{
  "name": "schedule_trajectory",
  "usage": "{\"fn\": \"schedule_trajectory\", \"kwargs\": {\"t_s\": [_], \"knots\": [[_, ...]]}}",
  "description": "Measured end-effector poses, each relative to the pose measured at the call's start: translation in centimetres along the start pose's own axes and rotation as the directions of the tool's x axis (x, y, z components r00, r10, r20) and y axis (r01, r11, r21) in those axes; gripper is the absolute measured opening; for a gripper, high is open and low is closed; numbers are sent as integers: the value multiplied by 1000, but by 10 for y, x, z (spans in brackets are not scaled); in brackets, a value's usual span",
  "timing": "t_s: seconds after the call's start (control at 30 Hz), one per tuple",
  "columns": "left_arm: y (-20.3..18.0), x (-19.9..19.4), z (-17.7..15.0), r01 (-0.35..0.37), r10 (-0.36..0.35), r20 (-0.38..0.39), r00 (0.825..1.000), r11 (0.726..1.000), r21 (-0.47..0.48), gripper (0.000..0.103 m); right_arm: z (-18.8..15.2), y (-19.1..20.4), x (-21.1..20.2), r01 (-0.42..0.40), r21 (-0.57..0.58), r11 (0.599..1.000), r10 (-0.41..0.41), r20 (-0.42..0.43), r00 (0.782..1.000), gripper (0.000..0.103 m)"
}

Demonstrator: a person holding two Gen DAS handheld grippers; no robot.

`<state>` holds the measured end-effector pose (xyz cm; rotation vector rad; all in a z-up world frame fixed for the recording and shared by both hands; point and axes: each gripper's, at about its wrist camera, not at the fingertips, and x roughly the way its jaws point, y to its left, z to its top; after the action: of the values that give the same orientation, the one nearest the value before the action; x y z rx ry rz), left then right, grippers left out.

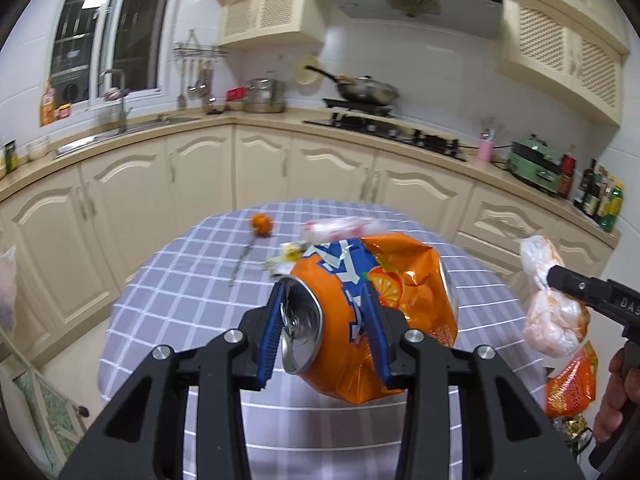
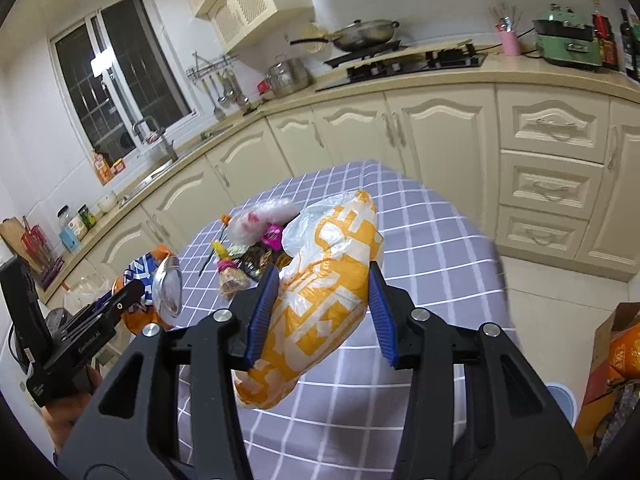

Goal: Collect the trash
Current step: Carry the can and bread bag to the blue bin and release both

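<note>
The left gripper [image 1: 324, 332] is clamped across the dented body of a crushed orange can [image 1: 340, 320], lifted clear above the checked surface [image 1: 180, 280] — a grip that spares its open end. The right gripper [image 2: 320, 312] pinches a crumpled white-and-orange plastic bag [image 2: 320, 300] at its middle, also aloft, so both pieces look ready to carry off. More trash is left on the cloth: a heap of wrappers [image 2: 248, 256], a pale bag [image 2: 260, 220], a small orange [image 1: 261, 224]. The two grippers hang near each other — some risk of bumping.
</note>
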<state>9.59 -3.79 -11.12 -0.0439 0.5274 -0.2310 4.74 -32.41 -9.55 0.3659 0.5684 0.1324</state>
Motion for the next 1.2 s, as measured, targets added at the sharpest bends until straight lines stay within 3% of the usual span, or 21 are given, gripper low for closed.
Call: {"fn": "schedule_trajectory", "kwargs": {"t_s": [0.27,0.53,0.7,0.87,1.2], "knots": [[-78,-7,6,130,-132,19,991,989,75,37,5,-42,-50,66,35,997,-69,78,995,44],[-175,-3,-6,296,-294,-34,955,937,185,37,-6,-125,-116,217,146,965,-236,127,963,44],[-235,6,-26,388,-374,-102,922,891,235,37,-26,-189,-150,322,253,912,-356,103,929,44],[-296,25,-65,480,-432,-217,875,830,285,37,-62,-249,-164,395,353,848,-430,23,903,44],[-389,93,-167,586,-394,-482,782,727,358,37,-134,-330,-134,461,467,755,-431,-179,885,44]]}}
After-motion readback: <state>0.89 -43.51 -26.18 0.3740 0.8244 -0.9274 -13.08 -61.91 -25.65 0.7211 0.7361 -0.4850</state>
